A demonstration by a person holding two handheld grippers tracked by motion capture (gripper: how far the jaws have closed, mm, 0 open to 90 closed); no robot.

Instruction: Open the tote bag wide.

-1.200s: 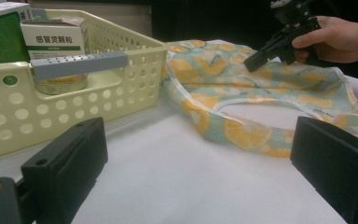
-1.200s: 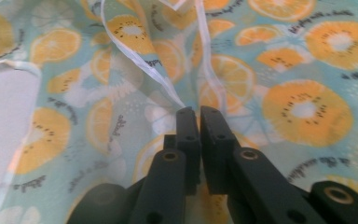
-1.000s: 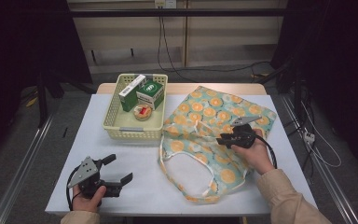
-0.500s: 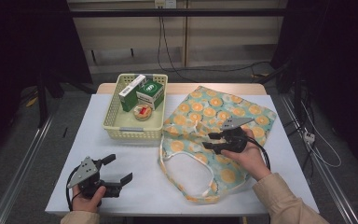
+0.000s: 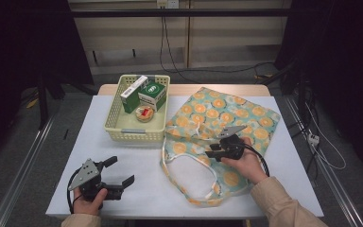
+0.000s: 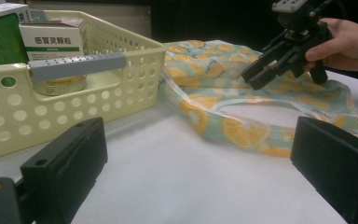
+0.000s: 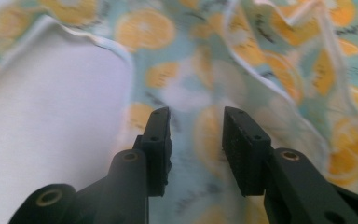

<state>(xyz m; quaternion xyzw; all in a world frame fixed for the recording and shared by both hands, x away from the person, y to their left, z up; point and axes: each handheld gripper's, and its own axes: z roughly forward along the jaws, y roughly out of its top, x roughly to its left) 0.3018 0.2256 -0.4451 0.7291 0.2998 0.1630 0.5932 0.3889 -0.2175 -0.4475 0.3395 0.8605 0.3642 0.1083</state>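
The bag (image 5: 220,137), a cloth tote printed with orange slices, lies flat on the right half of the counter (image 5: 137,156), its handles looped toward the near edge. It looks like the work has barely begun: the bag is unopened and nothing has gone into it, if that is where things are meant to go.

The right claw (image 5: 211,150) sits low over the bag's near left part, close to where the handle (image 5: 203,163) meets the mouth. In the right gripper view its jaws stand partly apart over the fabric; they have just been closing a little, but no cloth is pinched between them yet. I'd guess the next thing is to catch the rim or a handle and lift it.

The left claw (image 5: 122,171) rests at the near left of the counter, jaws wide open and holding nothing, pointing across toward the bag.

Behind it, left of the bag, stands a pale yellow basket (image 5: 134,130) with a green box (image 5: 152,94), a white and green box (image 5: 133,87) and a small round tin (image 5: 144,114) in its far end. The basket's right wall is just beside the bag's left edge.

Nothing blocks the right claw. The cloth is limp and lies in folds, so picking up a single layer could be fiddly.
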